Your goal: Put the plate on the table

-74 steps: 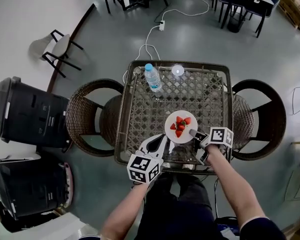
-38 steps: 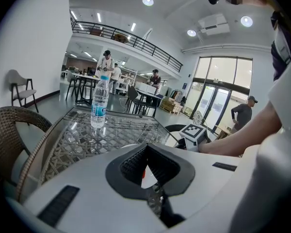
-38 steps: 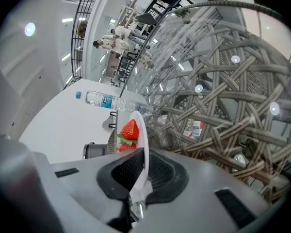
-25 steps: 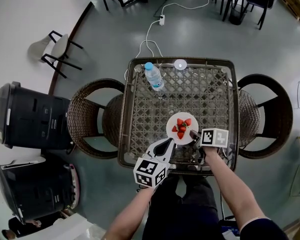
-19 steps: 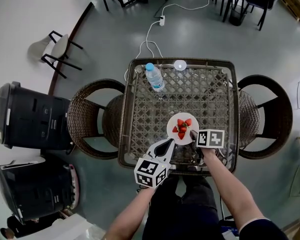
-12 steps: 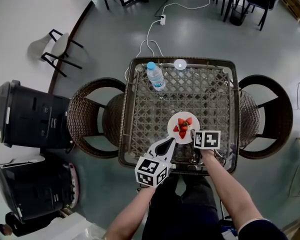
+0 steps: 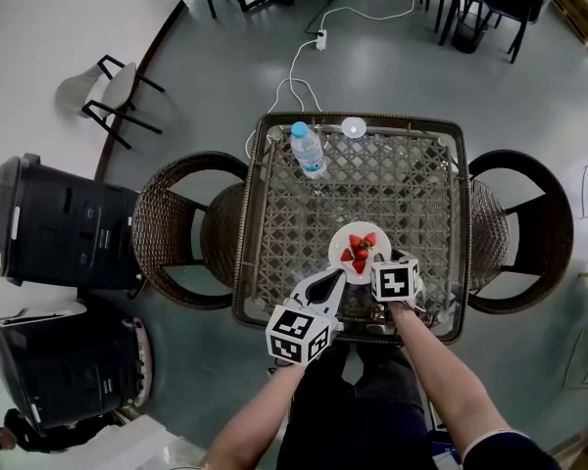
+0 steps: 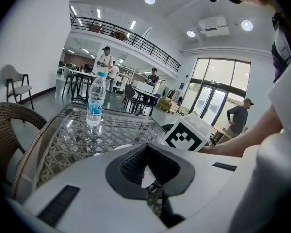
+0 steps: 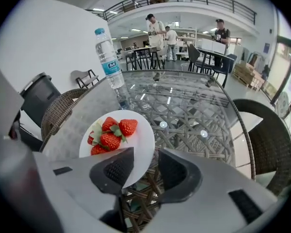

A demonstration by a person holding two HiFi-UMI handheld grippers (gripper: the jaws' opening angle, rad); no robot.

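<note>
Resting flat near the front edge of the glass-topped wicker table (image 7: 294, 213), the round white plate (image 9: 138, 144) carries red strawberries (image 9: 110, 132). I note my right gripper (image 9: 144, 171) has just been opening: jaws wide, rim between them, unclamped. My left gripper (image 8: 146, 171) is closed, empty. A water bottle (image 7: 307, 150) stands far-side; wicker chairs (image 7: 176, 228) flank the table on grey floor.

Smooth, glossy white on the plate (image 9: 138, 142). Brown woven wicker under clear, shiny glass for the counter (image 7: 392, 184); same rough weave on the chairs (image 7: 176, 218). Clear, glossy plastic for the bottle (image 7: 307, 151). Matt pale plastic on the right tool (image 9: 144, 163), with ribbed black pads (image 9: 114, 171). Smooth, polished grey floor (image 7: 225, 57).
</note>
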